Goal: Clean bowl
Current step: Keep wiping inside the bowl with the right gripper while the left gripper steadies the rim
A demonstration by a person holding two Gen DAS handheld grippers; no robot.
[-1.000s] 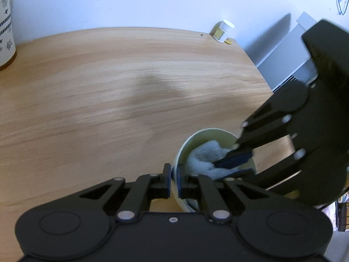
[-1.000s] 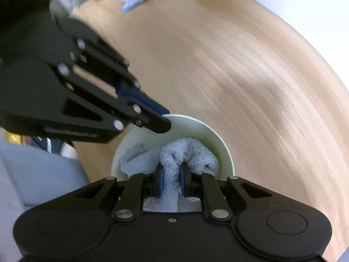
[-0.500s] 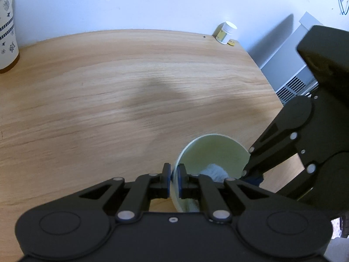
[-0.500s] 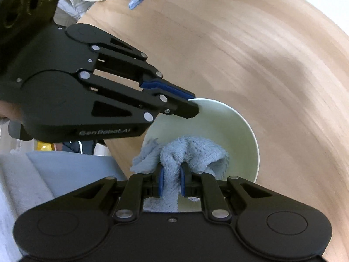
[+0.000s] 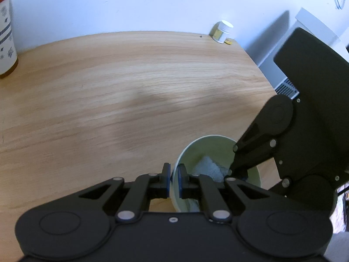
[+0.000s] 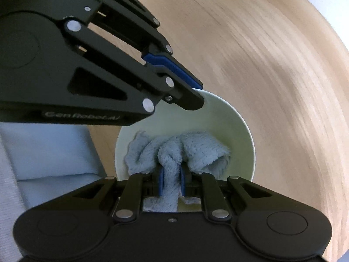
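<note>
A pale green bowl [image 5: 216,146] sits near the front right edge of the wooden table [image 5: 122,87]. My left gripper [image 5: 173,183] is shut on the bowl's near left rim. My right gripper [image 6: 171,181] is shut on a light blue fluffy cloth [image 6: 196,150] and presses it into the bowl [image 6: 235,126]. In the left wrist view the right gripper [image 5: 236,172] reaches into the bowl from the right, over the cloth [image 5: 207,168]. In the right wrist view the left gripper [image 6: 196,93] clamps the bowl's far rim.
A small white-capped jar [image 5: 222,31] stands at the table's far right corner by the wall. A tall patterned container [image 5: 6,39] stands at the far left. A white radiator [image 5: 292,83] is beyond the table's right edge. A light blue surface [image 6: 50,150] lies beside the table.
My right gripper has swept the cloth around inside the bowl, from the far side toward the near right. My left gripper has kept its hold on the rim.
</note>
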